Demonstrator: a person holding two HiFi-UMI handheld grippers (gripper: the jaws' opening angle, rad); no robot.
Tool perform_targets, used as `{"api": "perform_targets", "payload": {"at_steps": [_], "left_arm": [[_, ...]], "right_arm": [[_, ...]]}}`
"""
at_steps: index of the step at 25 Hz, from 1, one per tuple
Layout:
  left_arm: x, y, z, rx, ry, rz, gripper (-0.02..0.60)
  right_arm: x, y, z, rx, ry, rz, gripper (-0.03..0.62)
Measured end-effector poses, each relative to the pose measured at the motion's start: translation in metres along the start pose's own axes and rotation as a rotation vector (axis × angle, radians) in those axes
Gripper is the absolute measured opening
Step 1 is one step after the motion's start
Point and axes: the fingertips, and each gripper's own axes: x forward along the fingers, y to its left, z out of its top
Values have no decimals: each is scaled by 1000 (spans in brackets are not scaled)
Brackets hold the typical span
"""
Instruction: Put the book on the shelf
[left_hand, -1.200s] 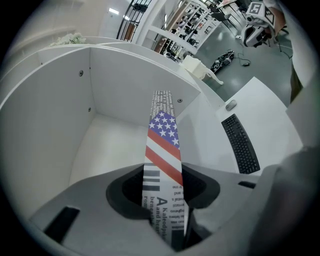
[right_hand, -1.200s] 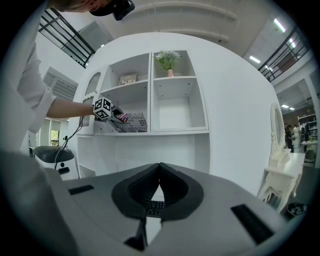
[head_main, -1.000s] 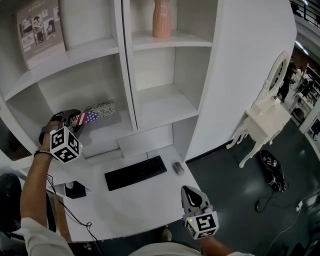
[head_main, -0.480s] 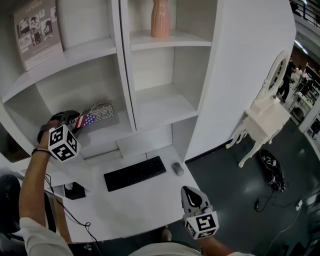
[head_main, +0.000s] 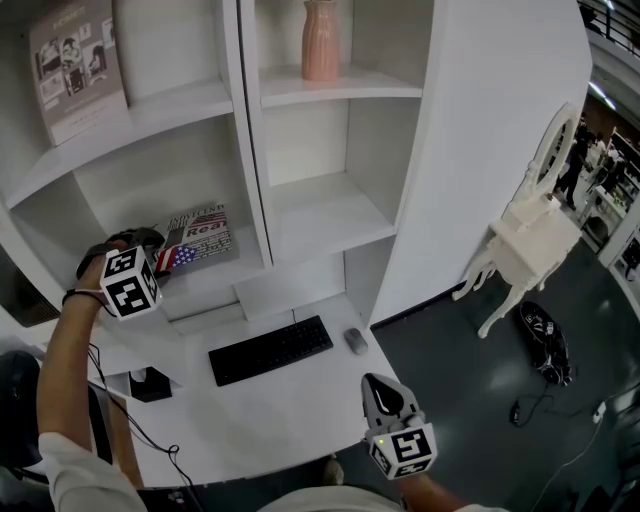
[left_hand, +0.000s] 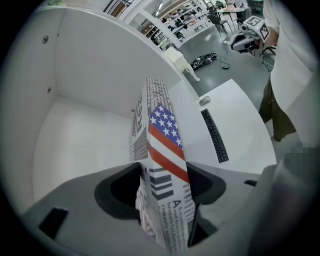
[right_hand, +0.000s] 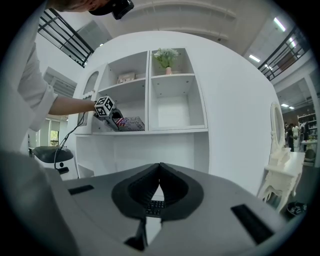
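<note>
The book (head_main: 200, 238), with a stars-and-stripes cover, lies cover up on the floor of the lower-left shelf compartment (head_main: 215, 278). My left gripper (head_main: 150, 245) is at its near end, pointing down into the compartment. In the left gripper view the book (left_hand: 162, 135) stands between the jaws with dark gaps on both sides; the jaws have just been opening and do not press on it. My right gripper (head_main: 380, 385) hovers shut and empty over the front of the desk, and its own view shows its tips (right_hand: 160, 167) meeting. That view also shows the book (right_hand: 131, 123) far off.
A black keyboard (head_main: 270, 346) and a mouse (head_main: 356, 337) lie on the white desk (head_main: 300, 410). A pink vase (head_main: 321, 40) stands on the upper middle shelf. A picture book (head_main: 78, 65) leans at the upper left. A white chair (head_main: 530, 225) stands to the right.
The book has come down from a tilted hold to lie flat on the shelf floor. My left gripper has sunk and tipped downward. The right gripper has not moved.
</note>
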Motion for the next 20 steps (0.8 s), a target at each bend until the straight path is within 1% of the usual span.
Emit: {"api": "perform_targets", "payload": {"at_steps": [7, 13, 15, 20], "left_arm": [[-1, -12, -2, 6, 45, -161, 291], [0, -26, -4, 17, 77, -261, 304], [2, -28, -4, 24, 87, -280, 307], [3, -29, -3, 30, 99, -294, 307]], "right_arm": [[1, -4, 0, 10, -3, -4, 5], [1, -9, -1, 16, -2, -9, 5], [2, -10, -3, 21, 2, -11, 5], [2, -11, -4, 26, 4, -14, 5]]}}
